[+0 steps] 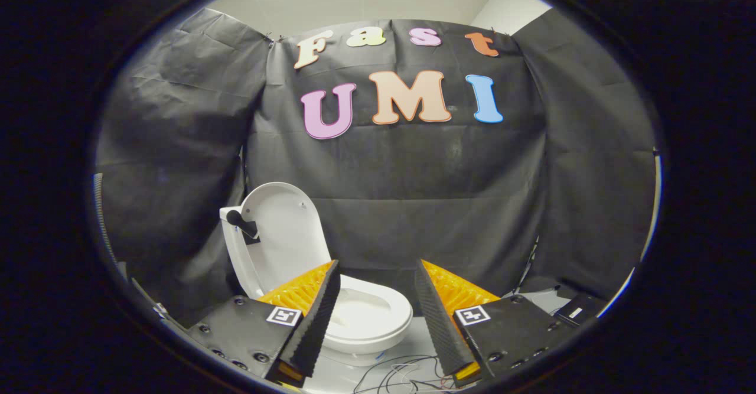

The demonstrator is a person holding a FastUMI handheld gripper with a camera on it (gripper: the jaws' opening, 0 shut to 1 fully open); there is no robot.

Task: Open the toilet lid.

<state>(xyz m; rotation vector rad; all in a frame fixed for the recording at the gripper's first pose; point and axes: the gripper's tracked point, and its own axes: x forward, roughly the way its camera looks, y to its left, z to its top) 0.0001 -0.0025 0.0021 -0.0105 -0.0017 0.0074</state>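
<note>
toilet (354, 317): 1 | raised lid (283, 234): 1 | tool (378, 323): 1, fingers (313, 323): 2, apart | floor wires (401, 373): 1 tangle

The toilet lid (282, 228), white and oval, stands raised and nearly upright at the lower left of the frame, leaning back against the black cloth. Below it, toward lower centre, the white toilet (369, 318) shows its seat ring down and its bowl open, partly hidden behind the left finger
</note>
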